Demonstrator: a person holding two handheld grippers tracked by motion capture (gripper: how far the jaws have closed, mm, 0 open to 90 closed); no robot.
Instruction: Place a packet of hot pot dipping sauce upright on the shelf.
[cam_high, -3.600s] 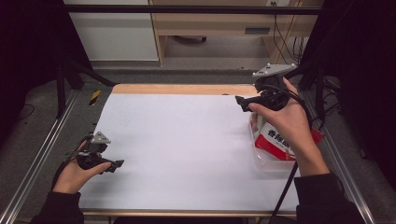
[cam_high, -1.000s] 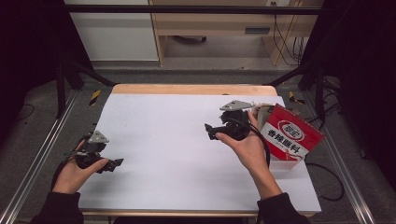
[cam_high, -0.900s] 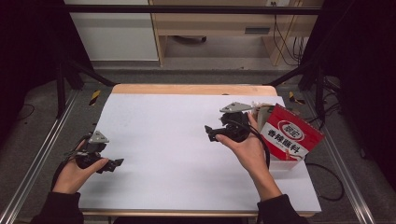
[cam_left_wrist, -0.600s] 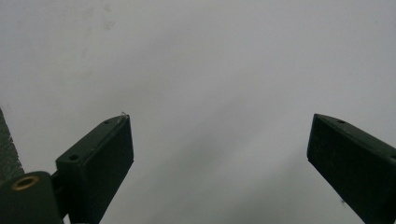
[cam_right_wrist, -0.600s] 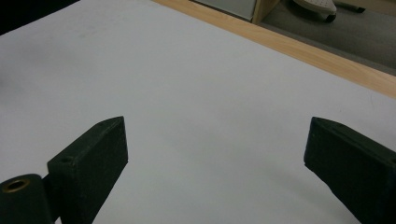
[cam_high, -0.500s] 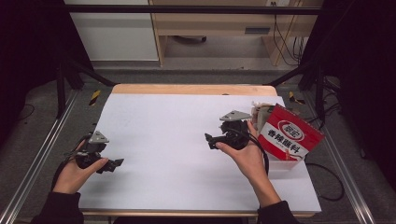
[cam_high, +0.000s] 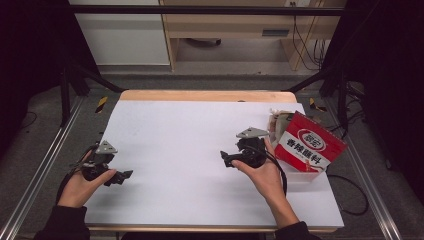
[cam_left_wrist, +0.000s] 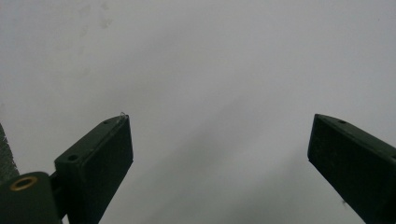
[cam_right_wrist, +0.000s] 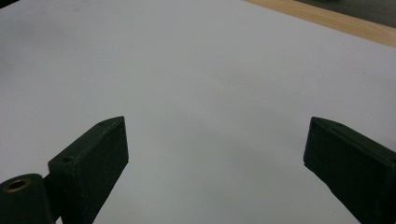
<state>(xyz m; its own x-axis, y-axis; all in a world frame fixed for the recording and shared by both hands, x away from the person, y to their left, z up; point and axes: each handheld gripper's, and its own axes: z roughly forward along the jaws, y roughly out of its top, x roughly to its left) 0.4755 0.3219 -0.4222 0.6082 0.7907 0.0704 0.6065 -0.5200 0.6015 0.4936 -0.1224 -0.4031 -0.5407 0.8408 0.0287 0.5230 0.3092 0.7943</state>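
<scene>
A red snack bag (cam_high: 311, 144) with a white label stands tilted in a clear plastic box (cam_high: 306, 176) at the table's right edge. My right gripper (cam_high: 226, 157) is held just left of the bag, low over the white tabletop (cam_high: 185, 130), pointing left. In the right gripper view its jaws (cam_right_wrist: 217, 123) are spread wide with nothing between them. My left gripper (cam_high: 124, 176) rests near the front left corner, pointing right. In the left gripper view (cam_left_wrist: 219, 121) it stands open too, with bare white surface between its fingers.
Crumpled pale packets (cam_high: 278, 120) lie behind the red bag. A wooden strip (cam_high: 200, 95) borders the table's far edge. Metal rails (cam_high: 45, 165) run along both sides, and a desk with cables stands beyond.
My right gripper has come away from above the red bag, moving left and toward the person, lower over the table. The bag now shows in full. The left gripper has stayed still.
</scene>
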